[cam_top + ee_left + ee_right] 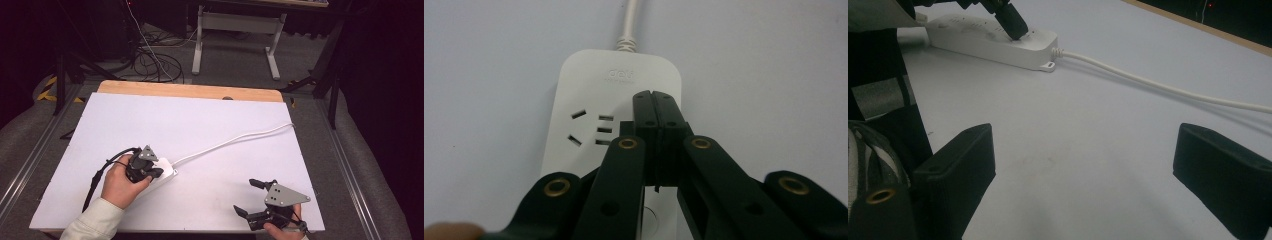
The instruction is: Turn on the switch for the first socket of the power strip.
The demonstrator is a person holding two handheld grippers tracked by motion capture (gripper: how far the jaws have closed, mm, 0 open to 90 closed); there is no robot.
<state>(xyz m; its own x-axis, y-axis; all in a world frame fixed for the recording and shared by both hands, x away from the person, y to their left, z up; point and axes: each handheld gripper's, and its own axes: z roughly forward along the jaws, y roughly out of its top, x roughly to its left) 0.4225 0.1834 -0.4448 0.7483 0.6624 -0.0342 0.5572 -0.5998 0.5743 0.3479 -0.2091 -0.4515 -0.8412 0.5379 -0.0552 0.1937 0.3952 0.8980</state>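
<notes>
A white power strip (162,172) lies on the white-topped desk (200,125), toward the near left part of the surface, and its white cable (235,140) runs off from its far end in a long curve to the desk's right edge. The left gripper (150,170) sits on the strip, held by the person's left hand (122,182), whose pale sleeve (95,222) comes in at the near edge. In the left gripper view its two black jaws are pressed flat together with no gap, clenched on nothing, their tips (655,107) resting on the strip's top face (589,90) just beside a group of socket slots (591,129). The right gripper (246,197) is near the desk's near right corner, well apart from the strip, with the right hand (285,231) at the near edge. Its jaws stand wide apart, released, with bare desk surface between them in the right gripper view, where the strip (993,42) and cable (1168,90) lie farther off.
</notes>
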